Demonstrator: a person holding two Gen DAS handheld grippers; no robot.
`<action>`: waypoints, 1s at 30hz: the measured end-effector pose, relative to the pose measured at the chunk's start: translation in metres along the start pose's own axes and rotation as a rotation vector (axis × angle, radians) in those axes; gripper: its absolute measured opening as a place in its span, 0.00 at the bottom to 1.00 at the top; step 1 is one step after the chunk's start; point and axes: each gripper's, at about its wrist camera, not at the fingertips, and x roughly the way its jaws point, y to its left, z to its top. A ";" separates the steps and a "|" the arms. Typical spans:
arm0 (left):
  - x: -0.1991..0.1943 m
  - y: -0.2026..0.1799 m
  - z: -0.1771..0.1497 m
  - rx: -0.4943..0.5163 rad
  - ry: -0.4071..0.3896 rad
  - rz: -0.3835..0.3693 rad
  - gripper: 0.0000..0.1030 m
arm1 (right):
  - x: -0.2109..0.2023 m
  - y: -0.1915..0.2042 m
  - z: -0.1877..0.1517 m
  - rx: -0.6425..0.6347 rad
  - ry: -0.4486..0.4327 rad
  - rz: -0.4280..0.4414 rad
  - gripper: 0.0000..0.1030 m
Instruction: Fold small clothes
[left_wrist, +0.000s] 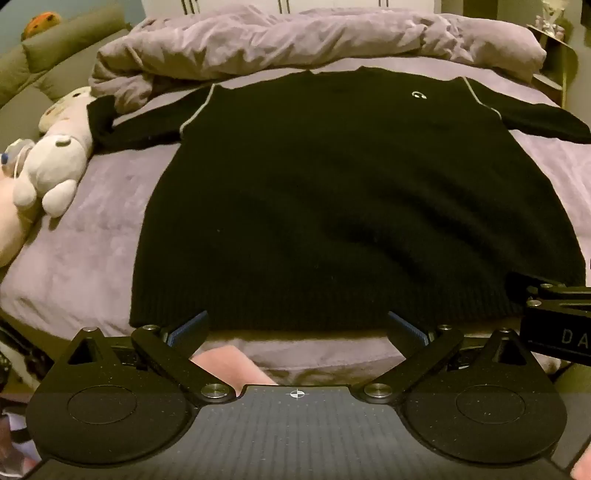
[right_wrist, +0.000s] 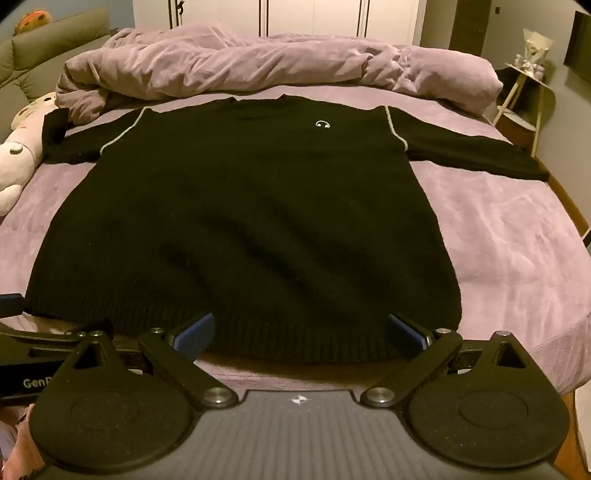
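Observation:
A black knit sweater (left_wrist: 332, 192) (right_wrist: 251, 221) with pale shoulder piping and a small white chest logo lies flat and face up on the purple bed, sleeves spread out to both sides. My left gripper (left_wrist: 297, 326) hovers wide open just above the ribbed hem, left of its middle, with nothing between the blue pads (left_wrist: 188, 326). My right gripper (right_wrist: 301, 334) is likewise open over the hem's right half, its pads (right_wrist: 406, 332) apart and not pinching the cloth. Each gripper's body shows at the edge of the other's view.
A crumpled purple duvet (left_wrist: 295, 44) (right_wrist: 258, 62) is bunched along the far side of the bed. White plush toys (left_wrist: 51, 162) (right_wrist: 14, 166) lie at the left edge, touching the left sleeve. A side stand (right_wrist: 528, 92) is at the right; an olive headboard (left_wrist: 55, 62) is far left.

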 end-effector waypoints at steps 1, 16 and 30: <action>0.000 0.000 0.000 0.001 0.004 0.000 1.00 | 0.000 0.000 0.000 0.000 0.001 0.000 0.96; 0.006 0.002 -0.003 -0.013 0.021 -0.015 1.00 | 0.005 -0.002 -0.001 0.006 0.013 0.003 0.96; 0.010 0.003 -0.005 -0.021 0.038 -0.029 1.00 | 0.006 -0.004 -0.001 0.009 0.018 0.006 0.96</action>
